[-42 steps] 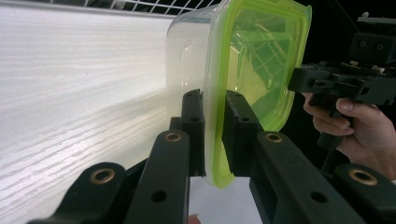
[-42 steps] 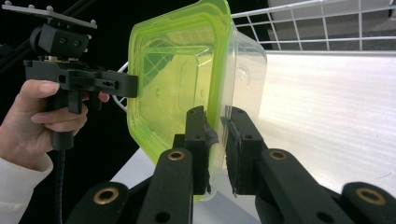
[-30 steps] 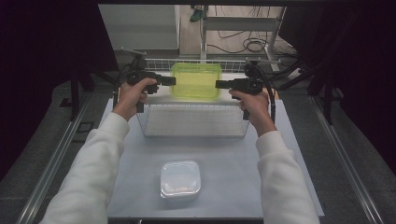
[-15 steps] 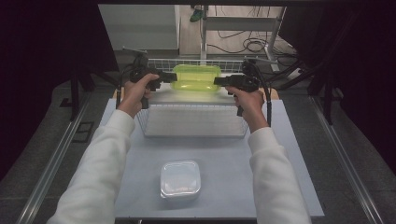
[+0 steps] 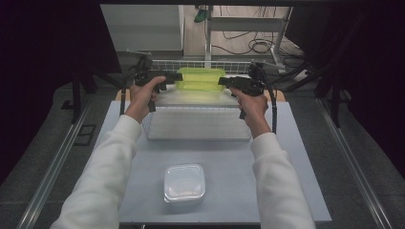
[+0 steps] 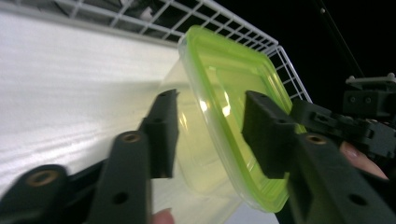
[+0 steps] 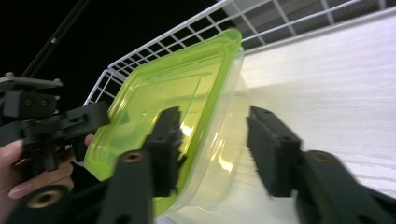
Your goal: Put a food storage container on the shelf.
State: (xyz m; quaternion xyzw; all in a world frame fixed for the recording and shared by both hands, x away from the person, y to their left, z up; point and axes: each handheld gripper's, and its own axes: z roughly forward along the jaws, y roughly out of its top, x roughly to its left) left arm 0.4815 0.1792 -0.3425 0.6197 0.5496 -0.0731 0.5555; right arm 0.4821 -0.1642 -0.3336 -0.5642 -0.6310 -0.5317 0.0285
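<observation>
A pale grey table [image 5: 305, 157] fills the middle of the high view, on a speckled grey floor [image 5: 43, 138]. Metal rails [image 5: 52, 167] run along both lower sides. At the top centre, a lit strip of wooden flooring [image 5: 239, 33] carries tangled black cables [image 5: 253, 45]. Dark curtains [image 5: 47, 43] close off the upper left and right.

The high view looks forward and down from above the person's side of the table [image 5: 296, 157], the forearms entering at the bottom of the frame. The left gripper view sits close behind its own claw [image 6: 210, 135], facing the green-lidded container [image 6: 233, 98] at mid-frame. The right gripper view rides as near behind its claw [image 7: 215, 149], facing the same container [image 7: 159, 102] from the opposite end. All three share that container [image 5: 200, 78] and the wire basket [image 5: 191, 64]; each gripper view catches the other claw at its frame edge.
</observation>
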